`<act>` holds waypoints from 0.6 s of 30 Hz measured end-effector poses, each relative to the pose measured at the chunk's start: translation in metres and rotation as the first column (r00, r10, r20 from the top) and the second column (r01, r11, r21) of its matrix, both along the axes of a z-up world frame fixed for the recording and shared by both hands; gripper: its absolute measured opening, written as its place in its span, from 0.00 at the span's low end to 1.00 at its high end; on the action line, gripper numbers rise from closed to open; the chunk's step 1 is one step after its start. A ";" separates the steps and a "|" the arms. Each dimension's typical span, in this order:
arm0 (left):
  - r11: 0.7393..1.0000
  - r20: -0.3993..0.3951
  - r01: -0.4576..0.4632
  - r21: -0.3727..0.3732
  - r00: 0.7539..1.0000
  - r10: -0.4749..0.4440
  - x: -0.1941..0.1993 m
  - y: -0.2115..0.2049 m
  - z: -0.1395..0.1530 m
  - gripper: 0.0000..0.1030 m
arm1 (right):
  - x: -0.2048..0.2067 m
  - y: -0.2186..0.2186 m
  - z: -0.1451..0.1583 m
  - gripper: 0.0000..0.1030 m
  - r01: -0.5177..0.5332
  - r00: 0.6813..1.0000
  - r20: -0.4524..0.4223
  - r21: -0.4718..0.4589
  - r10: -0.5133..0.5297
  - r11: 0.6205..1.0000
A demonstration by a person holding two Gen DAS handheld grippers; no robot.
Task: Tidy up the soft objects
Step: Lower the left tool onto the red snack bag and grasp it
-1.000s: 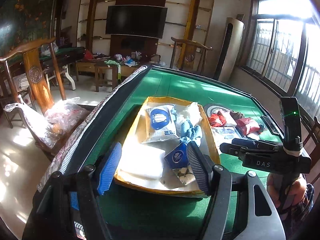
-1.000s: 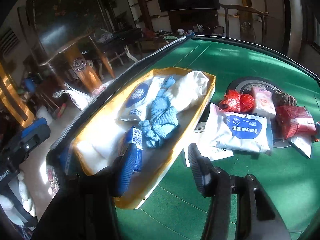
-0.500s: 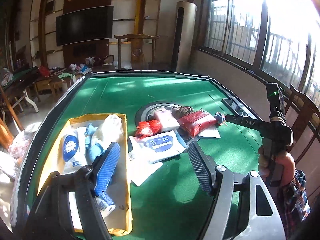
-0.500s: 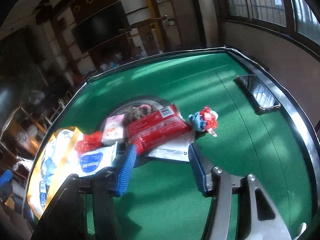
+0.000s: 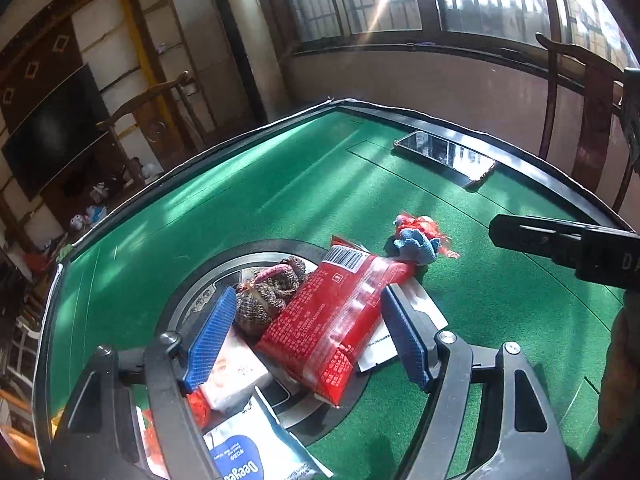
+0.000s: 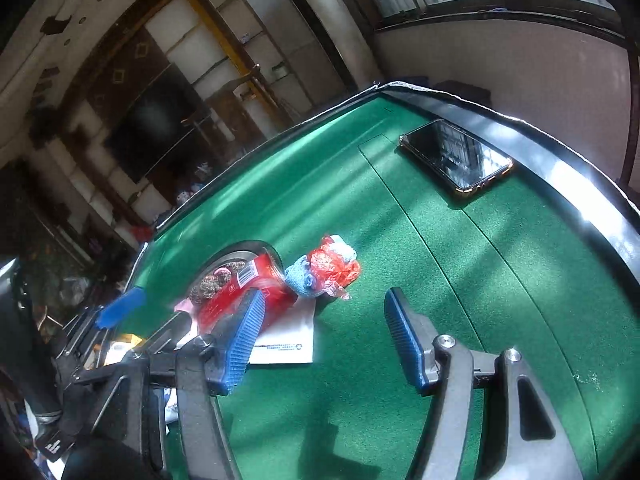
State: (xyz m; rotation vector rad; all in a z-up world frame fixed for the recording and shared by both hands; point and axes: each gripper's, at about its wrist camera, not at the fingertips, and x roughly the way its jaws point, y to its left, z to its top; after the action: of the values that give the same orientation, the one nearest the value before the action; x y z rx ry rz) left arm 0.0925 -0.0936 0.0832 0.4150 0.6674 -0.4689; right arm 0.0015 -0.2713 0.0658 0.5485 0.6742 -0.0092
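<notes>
A red snack packet (image 5: 332, 316) lies on the green table, between the open jaws of my left gripper (image 5: 304, 332). Beside it sit a brown knitted pouch (image 5: 268, 292), a small white-pink tissue pack (image 5: 236, 376) and a white wipes pack with a blue label (image 5: 248, 460). A blue knitted piece with red crinkly wrap (image 5: 416, 236) lies just beyond the packet. My right gripper (image 6: 320, 336) is open and empty above bare felt, short of the blue-and-red bundle (image 6: 324, 268). The red packet also shows in the right wrist view (image 6: 240, 296), on white paper (image 6: 284, 340).
A phone (image 6: 456, 156) lies near the table's black padded rim (image 6: 580, 184) at the far right. A round metal plate (image 5: 224, 276) is set in the table under the pile. Wooden chairs stand beyond the table.
Both grippers have swung right, away from the yellow tray with its cloths and packs, and closer to the pile. The tray has left both views.
</notes>
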 end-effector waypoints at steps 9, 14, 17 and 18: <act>0.997 -0.168 0.068 0.024 0.984 -0.063 0.034 -0.025 -0.032 0.79 | 0.001 -0.011 -0.006 0.56 0.018 1.000 -0.020 0.063 -0.017 0.998; 0.982 -0.166 0.132 0.133 0.980 -0.110 0.008 -0.037 -0.042 0.64 | -0.001 -0.010 -0.006 0.56 0.026 0.999 -0.020 0.048 -0.026 0.998; 0.991 -0.259 0.131 -0.002 0.958 -0.127 0.004 -0.015 -0.026 0.57 | -0.001 -0.010 -0.006 0.56 0.030 0.999 -0.026 0.050 -0.029 0.998; 0.991 -0.265 0.130 -0.019 0.955 -0.130 0.001 -0.010 -0.023 0.57 | -0.001 -0.010 -0.007 0.56 0.030 0.999 -0.028 0.051 -0.029 0.998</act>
State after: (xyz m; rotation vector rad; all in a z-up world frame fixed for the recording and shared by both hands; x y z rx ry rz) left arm 0.0937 -0.1039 0.0598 0.3998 0.9031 -0.6574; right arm 0.0005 -0.2814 0.0591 0.6088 0.6939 -0.0271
